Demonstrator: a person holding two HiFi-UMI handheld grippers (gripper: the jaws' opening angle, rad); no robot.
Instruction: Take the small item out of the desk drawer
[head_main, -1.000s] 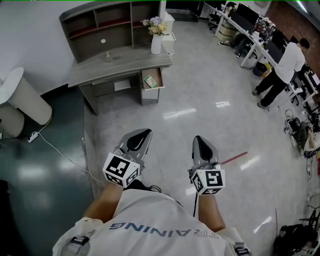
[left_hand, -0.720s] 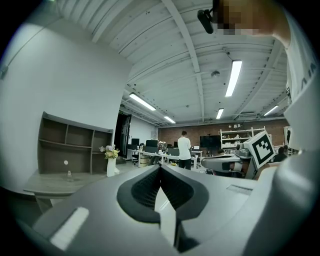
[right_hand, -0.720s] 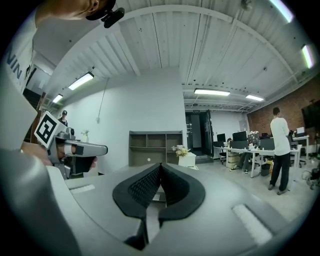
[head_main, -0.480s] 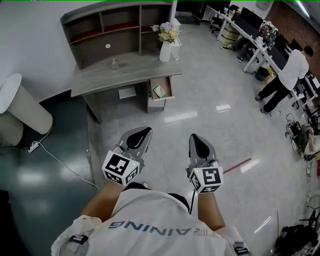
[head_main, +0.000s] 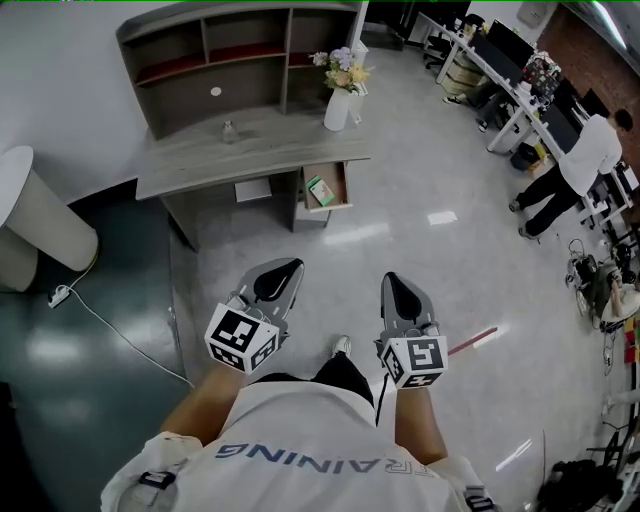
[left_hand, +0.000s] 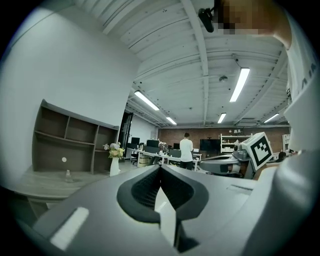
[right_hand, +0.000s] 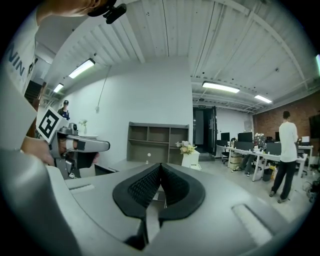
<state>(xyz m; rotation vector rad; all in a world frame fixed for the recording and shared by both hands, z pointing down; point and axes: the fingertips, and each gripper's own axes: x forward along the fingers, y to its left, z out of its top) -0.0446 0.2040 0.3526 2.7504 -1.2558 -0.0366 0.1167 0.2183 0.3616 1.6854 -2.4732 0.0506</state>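
Note:
The grey desk (head_main: 250, 150) stands far ahead across the floor. Its right-hand drawer (head_main: 343, 188) is pulled open. A small green and white item (head_main: 320, 190) lies inside it. My left gripper (head_main: 289, 266) and right gripper (head_main: 392, 279) are held side by side at waist height, both pointing toward the desk and well short of it. In the left gripper view the left gripper (left_hand: 160, 167) has its pads meeting at the tips, with nothing between them. The right gripper (right_hand: 160, 165) is shut and empty in the right gripper view, where the desk (right_hand: 150, 145) shows far off.
A white vase of flowers (head_main: 340, 100) and a small bottle (head_main: 229, 130) stand on the desk, under an open shelf unit (head_main: 230, 50). A white round table (head_main: 30, 210) and a floor cable (head_main: 110, 320) lie left. A person (head_main: 575, 160) stands by the office desks (head_main: 500, 60) at right.
The person carrying the grippers has stepped forward, so the desk and open drawer sit a little nearer and more central. A shoe now shows between the grippers. Both stay shut.

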